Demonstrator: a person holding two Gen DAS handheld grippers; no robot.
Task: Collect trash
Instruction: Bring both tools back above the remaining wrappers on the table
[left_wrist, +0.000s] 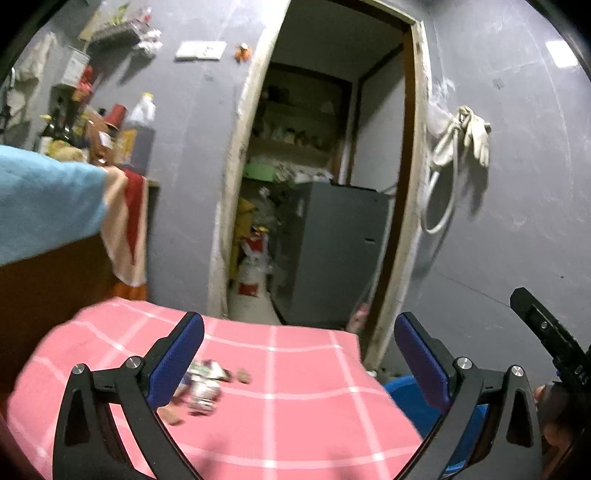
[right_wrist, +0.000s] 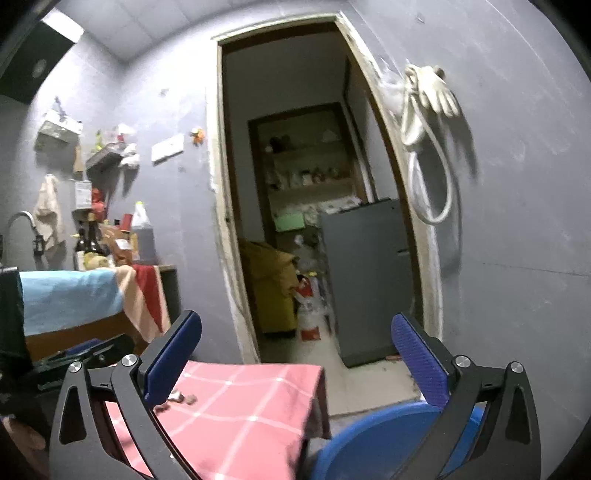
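A crumpled white and purple wrapper (left_wrist: 204, 387) lies on the pink checked tablecloth (left_wrist: 288, 417), with small brown scraps (left_wrist: 242, 376) beside it. My left gripper (left_wrist: 299, 358) is open and empty above the cloth, its left finger just beside the wrapper. In the right wrist view the brown scraps (right_wrist: 183, 399) lie on the pink cloth (right_wrist: 240, 410) near the left finger. My right gripper (right_wrist: 295, 354) is open and empty, held over the table's right edge. A blue bin (right_wrist: 373, 443) stands below it, also showing in the left wrist view (left_wrist: 413, 406).
An open doorway (right_wrist: 306, 206) ahead leads to a storeroom with a grey fridge (right_wrist: 365, 277). A counter with a blue cloth (right_wrist: 70, 295), bottles and a tap stands at left. A white hose and gloves (right_wrist: 428, 110) hang on the right wall.
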